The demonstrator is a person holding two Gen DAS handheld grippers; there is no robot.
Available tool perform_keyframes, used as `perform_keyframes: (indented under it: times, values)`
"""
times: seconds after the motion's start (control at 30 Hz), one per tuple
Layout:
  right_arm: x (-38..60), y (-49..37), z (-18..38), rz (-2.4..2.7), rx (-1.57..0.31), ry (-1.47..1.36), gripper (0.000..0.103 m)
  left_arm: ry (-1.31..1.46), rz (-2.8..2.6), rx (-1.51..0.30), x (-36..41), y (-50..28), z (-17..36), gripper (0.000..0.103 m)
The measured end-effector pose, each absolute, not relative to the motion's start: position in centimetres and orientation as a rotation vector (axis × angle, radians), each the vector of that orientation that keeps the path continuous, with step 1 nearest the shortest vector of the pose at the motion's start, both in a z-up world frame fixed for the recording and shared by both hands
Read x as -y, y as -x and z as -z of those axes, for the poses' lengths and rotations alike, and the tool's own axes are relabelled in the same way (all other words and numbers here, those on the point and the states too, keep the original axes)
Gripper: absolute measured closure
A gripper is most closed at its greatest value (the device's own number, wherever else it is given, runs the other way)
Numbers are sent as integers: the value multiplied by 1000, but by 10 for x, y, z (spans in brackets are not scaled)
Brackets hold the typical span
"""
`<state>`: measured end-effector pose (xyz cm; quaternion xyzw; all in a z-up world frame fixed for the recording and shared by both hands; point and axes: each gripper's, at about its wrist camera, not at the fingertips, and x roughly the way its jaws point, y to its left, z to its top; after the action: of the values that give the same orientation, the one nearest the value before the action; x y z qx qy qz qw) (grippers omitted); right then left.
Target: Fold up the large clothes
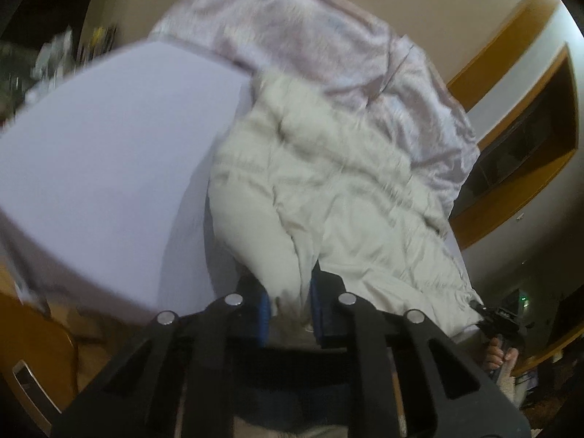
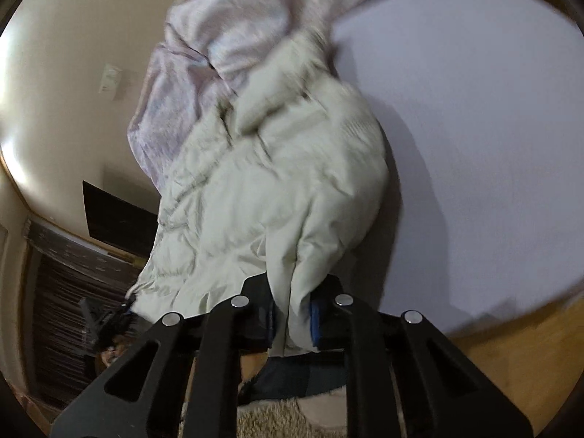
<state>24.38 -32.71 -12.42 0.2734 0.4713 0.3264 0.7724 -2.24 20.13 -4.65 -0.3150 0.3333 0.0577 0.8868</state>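
Cream, off-white quilted jacket [image 1: 328, 182], stitched in puffy panels, faint greenish tint in the right wrist view [image 2: 277, 189]. Behind it, pale pink-lilac blanket [image 1: 310, 36], mottled with a crushed sheen. Plain lavender-white sheet [image 1: 109, 146], no pattern. Black gripper frames, blue pads [image 1: 263, 314] on the left gripper [image 1: 288, 314], same blue on the right gripper [image 2: 292, 323] (silver rivets on both). Beige walls [image 2: 73, 73], amber wood trim [image 1: 511, 36], tan shaggy rug [image 2: 270, 421].
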Motion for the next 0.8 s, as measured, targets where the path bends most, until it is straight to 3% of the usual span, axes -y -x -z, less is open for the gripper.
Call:
perform_keyframes:
  times: [0.43, 0.8]
  values:
    - [280, -304, 15, -585, -706, -414, 90, 444, -203, -512, -215, -55, -44, 86]
    - [218, -401, -3, -443, -609, -263, 89, 370, -311, -496, -250, -178, -57, 86]
